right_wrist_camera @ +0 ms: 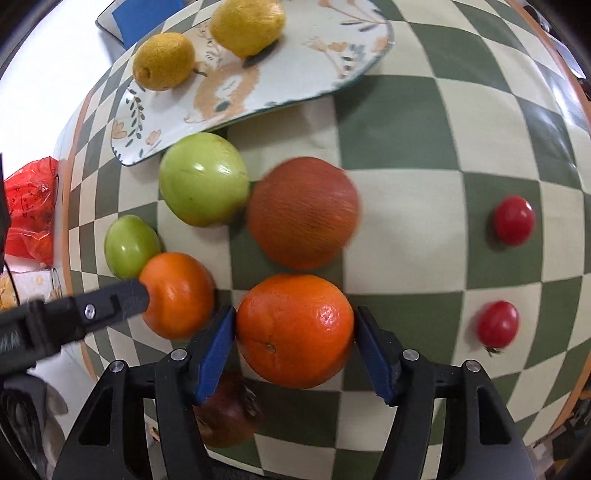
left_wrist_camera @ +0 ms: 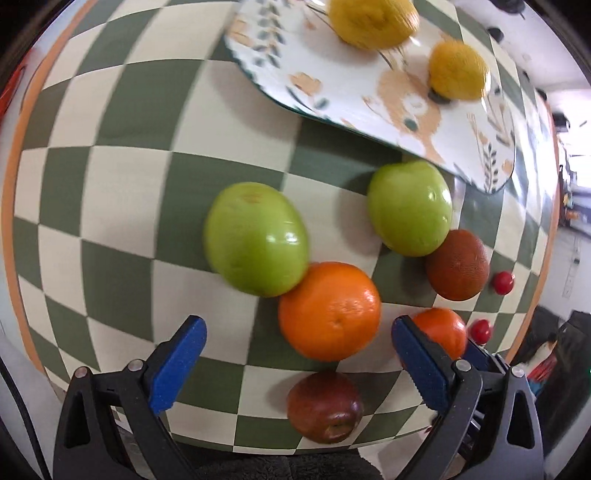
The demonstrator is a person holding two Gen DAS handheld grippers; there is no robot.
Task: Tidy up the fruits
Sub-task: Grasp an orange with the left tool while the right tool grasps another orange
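A patterned plate holds two lemons. On the checkered cloth lie two green apples, a dark brownish orange, two oranges and a dark red apple. My left gripper is open and empty above one orange. My right gripper is shut on the other orange, blue pads touching both its sides. In the right wrist view the left gripper's arm sits in front of the first orange.
Two small red tomatoes lie on the right of the cloth. A red plastic bag sits past the table's left edge. The table's orange rim curves along the left.
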